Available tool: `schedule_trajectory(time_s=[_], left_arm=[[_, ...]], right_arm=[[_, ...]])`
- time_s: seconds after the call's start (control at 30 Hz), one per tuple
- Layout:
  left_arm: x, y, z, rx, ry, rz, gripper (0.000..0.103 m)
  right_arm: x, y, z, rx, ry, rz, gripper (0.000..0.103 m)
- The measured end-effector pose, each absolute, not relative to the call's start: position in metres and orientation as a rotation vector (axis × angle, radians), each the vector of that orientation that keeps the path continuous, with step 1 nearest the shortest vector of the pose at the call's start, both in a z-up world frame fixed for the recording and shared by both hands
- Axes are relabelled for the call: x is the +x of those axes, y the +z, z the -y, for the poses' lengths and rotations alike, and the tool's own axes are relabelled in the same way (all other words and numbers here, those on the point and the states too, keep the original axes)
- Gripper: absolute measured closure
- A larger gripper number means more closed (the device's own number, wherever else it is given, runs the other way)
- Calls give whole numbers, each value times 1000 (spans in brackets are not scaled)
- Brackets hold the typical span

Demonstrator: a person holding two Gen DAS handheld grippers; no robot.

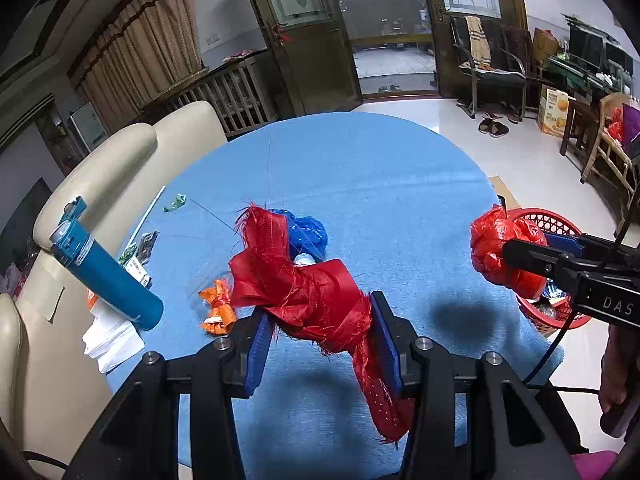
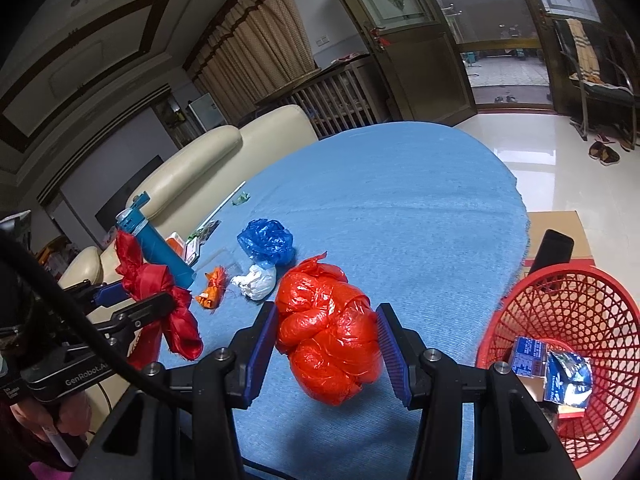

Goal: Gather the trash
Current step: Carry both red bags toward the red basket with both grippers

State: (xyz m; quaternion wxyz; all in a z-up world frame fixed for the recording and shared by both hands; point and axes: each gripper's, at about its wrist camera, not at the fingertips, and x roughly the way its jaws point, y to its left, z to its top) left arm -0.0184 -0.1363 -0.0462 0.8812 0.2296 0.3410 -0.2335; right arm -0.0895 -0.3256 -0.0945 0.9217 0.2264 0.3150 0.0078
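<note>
Two hand-held grippers are up over the blue-clothed worktop [image 1: 400, 200], each clamped on a piece of trash. The left hand-held gripper [image 1: 322, 344] has its blue pads pressed on either side of a knotted red ribbon cloth [image 1: 304, 292], whose frayed tail hangs down past the right pad. The right hand-held gripper [image 2: 326, 344] squeezes a crumpled red plastic bag [image 2: 328, 328] between its pads, the bag bulging above and below them.

Just beyond the ribbon, the left wrist view shows a blue plastic bag [image 1: 310, 232] peeking out from behind it, with a small orange wrapper [image 1: 218, 308] lying to the left. Only the right wrist view shows the white crumpled wad [image 2: 256, 282] in full, lying on the cloth just in front of the blue bag — from the left it is almost hidden behind the ribbon.

Further left a teal bottle [image 1: 108, 272] stands tilted near the worktop's edge, beside some small packets and a white straw; a tiny green scrap [image 1: 175, 203] lies past them. A cream sofa [image 1: 120, 168] runs along that side.

Off the right edge, down on the floor, stands a red mesh basket [image 2: 568, 308]. The right wrist view looks into it — a blue-and-white packet [image 2: 568, 376] and a small box lie inside — while the left view has the bag and right hand-held gripper in front of most of it.
</note>
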Motion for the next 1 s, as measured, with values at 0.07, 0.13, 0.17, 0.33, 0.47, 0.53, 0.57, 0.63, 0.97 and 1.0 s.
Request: schedule_trajectory(time_s=[0.07, 0.13, 0.17, 0.33, 0.47, 0.53, 0.57, 0.63, 0.97, 1.0], left_arm=[[-20, -47, 139, 487, -490, -709, 54], [-22, -47, 142, 494, -494, -708, 54], [-21, -48, 142, 496, -495, -708, 54], [-24, -49, 148, 513, -504, -705, 54], [-25, -48, 152, 526, -510, -704, 54], [-26, -48, 154, 531, -513, -704, 54], [-26, -48, 156, 535, -515, -702, 54], [-27, -49, 158, 544, -519, -699, 54], [-32, -52, 174, 584, -545, -693, 54], [-32, -52, 176, 590, -548, -691, 54]], right_arm=[[-91, -95, 329, 474, 12, -646, 50], [-93, -97, 332, 482, 10, -645, 50], [-94, -97, 333, 485, 8, -644, 50], [-98, -99, 340, 500, 1, -641, 50], [-101, -99, 344, 513, -3, -635, 50], [-102, -100, 347, 518, -5, -634, 50], [-103, -100, 349, 522, -8, -631, 50], [-105, -100, 352, 527, -10, -629, 50], [-116, -104, 371, 571, -41, -612, 50], [-117, -104, 373, 574, -43, -611, 50]])
